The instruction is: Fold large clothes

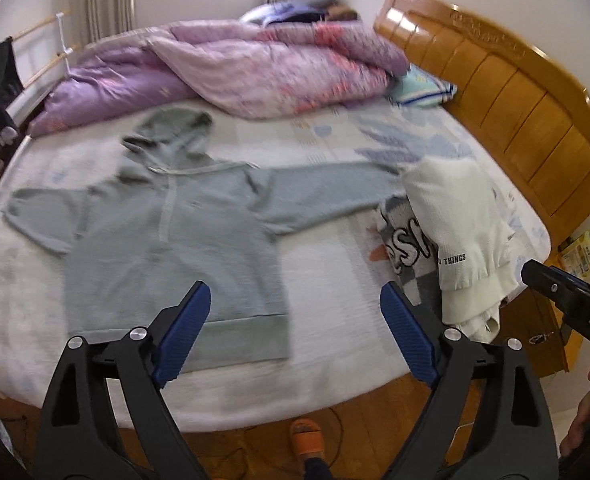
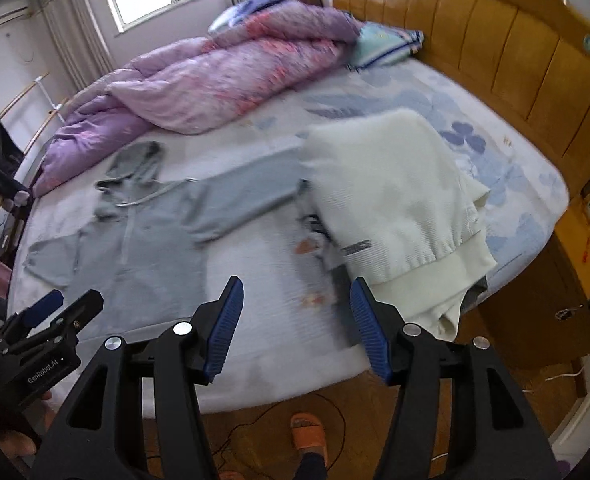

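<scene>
A grey-green hoodie (image 1: 167,232) lies spread flat on the bed, hood toward the far side, sleeves out to both sides; it also shows in the right wrist view (image 2: 151,240). My left gripper (image 1: 295,300) is open and empty, held above the hoodie's bottom hem near the bed's front edge. My right gripper (image 2: 295,296) is open and empty, above the sheet between the hoodie and a folded white sweater (image 2: 395,208). The white sweater (image 1: 459,232) lies on a grey printed garment (image 1: 407,248) and covers the end of the hoodie's right sleeve.
A purple and pink quilt (image 1: 231,68) is bunched along the far side of the bed. A wooden headboard (image 1: 515,92) stands at the right, with a striped pillow (image 1: 423,88) beside it. A foot in an orange sandal (image 1: 307,436) stands on the wooden floor.
</scene>
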A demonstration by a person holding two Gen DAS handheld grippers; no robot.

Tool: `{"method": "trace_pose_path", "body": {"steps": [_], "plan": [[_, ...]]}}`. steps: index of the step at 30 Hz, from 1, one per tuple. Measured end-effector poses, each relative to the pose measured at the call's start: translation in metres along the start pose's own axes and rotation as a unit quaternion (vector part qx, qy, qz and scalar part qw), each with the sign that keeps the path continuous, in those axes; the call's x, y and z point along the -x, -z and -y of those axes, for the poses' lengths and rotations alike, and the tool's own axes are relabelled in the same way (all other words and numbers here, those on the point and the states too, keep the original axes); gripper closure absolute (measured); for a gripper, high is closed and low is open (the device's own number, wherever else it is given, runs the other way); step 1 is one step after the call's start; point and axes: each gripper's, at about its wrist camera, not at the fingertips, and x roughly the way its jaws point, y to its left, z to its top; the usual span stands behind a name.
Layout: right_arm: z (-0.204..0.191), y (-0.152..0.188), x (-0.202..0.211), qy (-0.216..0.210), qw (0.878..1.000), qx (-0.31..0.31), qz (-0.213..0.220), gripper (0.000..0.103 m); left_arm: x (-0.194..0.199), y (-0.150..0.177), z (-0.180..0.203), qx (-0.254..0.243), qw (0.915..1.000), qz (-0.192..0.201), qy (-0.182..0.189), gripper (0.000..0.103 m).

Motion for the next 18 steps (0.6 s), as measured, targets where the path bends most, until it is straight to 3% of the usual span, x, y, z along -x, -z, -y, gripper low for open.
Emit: {"method": "trace_pose_path", "body": {"steps": [6,9,18], "plan": [[-0.088,0.024,0.109,-0.004,0.999,0.012,0.048,0.034,0.147,0.008,-0.065,-0.018,0.9979,0.061,-0.010,0.011],[-0.127,0.033,0.161,-0.012,0.997,0.031,0.070,0.027,0.207,0.010,-0.088,-0.022,0.9969,0.073,-0.018,0.009],[-0.197,0.050,0.274,-0.035,0.989,0.088,0.111,0.017,0.342,0.013,-0.121,-0.010,0.9922,0.115,-0.047,0.006]]}}
